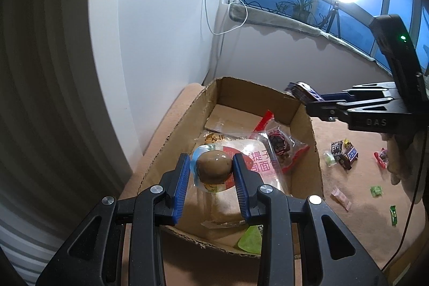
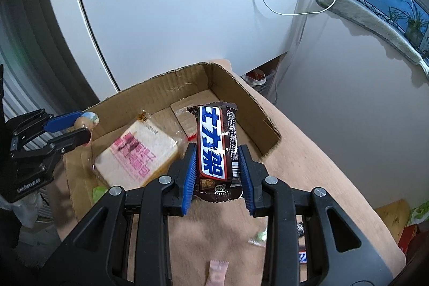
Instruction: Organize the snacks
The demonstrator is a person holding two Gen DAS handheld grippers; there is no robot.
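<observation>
Left wrist alone shows loose candies (image 1: 344, 150) (beside the box (image 1: 308, 152)).

Left gripper (image 1: 211, 169) jaws clamped, tilted down; right gripper (image 2: 217, 168) jaws clamped, tilted down.

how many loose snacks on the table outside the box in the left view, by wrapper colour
green sweets: 3
brown chocolate bars: 2
pink sweet: 1
red packet: 1
total: 7
</observation>
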